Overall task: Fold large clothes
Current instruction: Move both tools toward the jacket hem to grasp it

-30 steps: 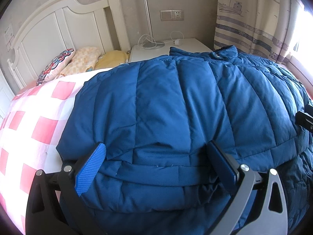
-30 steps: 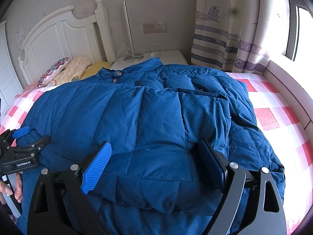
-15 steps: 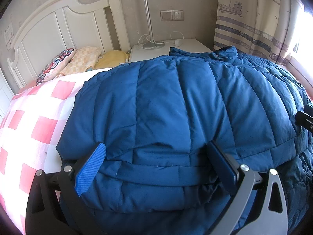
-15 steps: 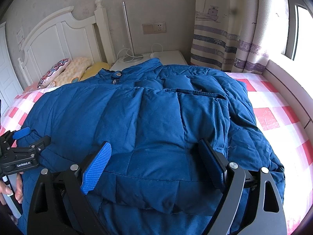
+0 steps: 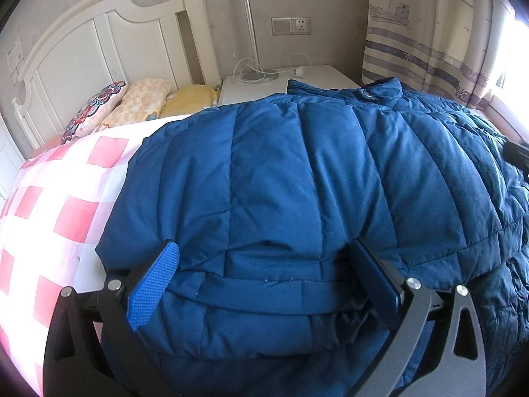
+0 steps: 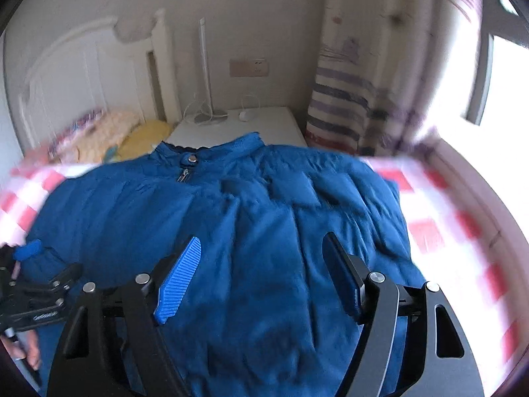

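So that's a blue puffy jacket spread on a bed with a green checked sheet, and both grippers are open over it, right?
Almost. The sheet is pink and white checked, not green; the left wrist view shows it clearly. The rest holds: the blue jacket lies spread on the bed, and both the left gripper and the right gripper are open over it.
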The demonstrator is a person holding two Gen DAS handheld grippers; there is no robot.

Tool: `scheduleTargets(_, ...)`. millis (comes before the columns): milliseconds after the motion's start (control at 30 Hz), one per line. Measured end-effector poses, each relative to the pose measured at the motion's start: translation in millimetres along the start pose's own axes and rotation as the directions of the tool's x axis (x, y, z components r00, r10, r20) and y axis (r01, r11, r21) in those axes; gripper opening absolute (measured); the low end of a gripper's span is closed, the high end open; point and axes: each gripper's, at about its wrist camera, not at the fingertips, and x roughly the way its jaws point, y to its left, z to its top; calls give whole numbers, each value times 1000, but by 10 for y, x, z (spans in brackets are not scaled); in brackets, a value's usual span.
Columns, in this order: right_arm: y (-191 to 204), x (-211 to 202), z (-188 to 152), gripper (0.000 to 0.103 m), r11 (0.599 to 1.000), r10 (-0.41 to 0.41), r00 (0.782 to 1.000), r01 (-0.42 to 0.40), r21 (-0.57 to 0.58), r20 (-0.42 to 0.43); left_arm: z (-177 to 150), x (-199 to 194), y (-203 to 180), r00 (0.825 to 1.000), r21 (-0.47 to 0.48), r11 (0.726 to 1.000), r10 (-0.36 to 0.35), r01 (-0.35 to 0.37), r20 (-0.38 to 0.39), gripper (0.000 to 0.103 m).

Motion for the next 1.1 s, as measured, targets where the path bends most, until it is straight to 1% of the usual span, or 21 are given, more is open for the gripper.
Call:
scheduleTargets(67, 69, 177, 70, 72, 999, 4, 999, -5, -34, -38, -3, -2, -4, 1000, 0, 1000, 0, 0, 0, 101)
scheduleTargets(100, 105, 307, 68, 79, 999, 5, 997, -9, -50, -81, 1, 0, 0, 1000, 0, 1000, 0, 0, 0, 101)
scheduleTargets(133, 136, 467, 27, 83, 997, -11, 993, 1, -82, -115, 3, 0, 2, 1000, -1, 1000, 0, 0, 0, 101)
scheduleTargets(200, 154, 518, -19, 83, 995, -21, 994, 11, -100, -105, 3, 0, 0, 1000, -3, 1000, -2, 2, -1, 101)
scheduleTargets(267, 118, 434, 10, 82, 997, -14, 994, 6, -71, -112, 5, 0, 5, 1000, -4, 1000, -2, 2, -1, 101)
scheduleTargets(333, -11, 238, 31, 82, 1000, -13, 999, 13, 8, -48, 2, 0, 3, 1000, -5, 1000, -2, 2, -2, 101)
scheduleTargets(400, -129, 161, 11, 83, 998, -41, 999, 42, 47, -23, -10, -11, 1, 1000, -5, 1000, -2, 2, -2, 101)
scheduleTargets(433, -185, 245, -41, 84, 998, -53, 997, 56, 38, -64, 0, -4, 6, 1000, -5, 1000, -3, 3, -2, 101)
scheduleTargets(467, -214, 362, -99, 85, 999, -42, 993, 44, 15, -114, 0, -4, 3, 1000, -5, 1000, -4, 4, -2, 101)
scheduleTargets(500, -223, 409, -164, 86, 1000, -22, 992, 21, -11, -123, -5, -7, -2, 1000, -4, 1000, -3, 3, -1, 101)
scheduleTargets(567, -236, 307, -154, 86, 1000, -11, 991, 12, 4, -136, 1, -4, 12, 1000, -5, 1000, -1, 1, -2, 101)
scheduleTargets(667, -235, -22, -189, 86, 999, 49, 992, -48, 13, -114, -7, -33, 35, 1000, -14, 1000, -17, 17, 5, 101)
scheduleTargets(733, -217, -294, -336, 86, 996, 88, 990, -91, -22, -112, -91, -231, 77, 999, -28, 999, -44, 44, 11, 101)
scheduleTargets(800, -240, -503, -560, 91, 990, 116, 983, -126, -65, -141, -198, -539, 102, 992, -30, 992, -123, 124, 30, 101)
scheduleTargets(833, -259, -555, -653, 92, 987, 121, 980, -136, -82, -160, -253, -669, 96, 989, -15, 990, -142, 142, 31, 101)
scheduleTargets(900, -323, -639, -917, 92, 983, 127, 968, -152, -105, -214, -438, -913, 64, 991, 38, 991, -132, 131, 10, 101)
scheduleTargets(967, -400, -665, -1150, 92, 982, 109, 959, -145, -121, -262, -710, -1039, 51, 993, 79, 990, -114, 116, -21, 101)
scheduleTargets(1000, -434, -689, -1239, 93, 981, 107, 960, -144, -130, -259, -837, -1016, 52, 994, 96, 990, -95, 100, -53, 101)
scheduleTargets(1033, -483, -728, -1288, 94, 980, 131, 962, -163, -117, -241, -970, -929, 50, 993, 113, 991, -66, 77, -97, 101)
scheduleTargets(1067, -513, -725, -1302, 94, 980, 144, 960, -172, -103, -239, -1055, -860, 58, 991, 116, 991, -57, 71, -121, 101)
scheduleTargets(1100, -529, -712, -1303, 95, 980, 152, 959, -177, -88, -241, -1131, -851, 148, 990, 65, 992, -102, 109, -96, 101)
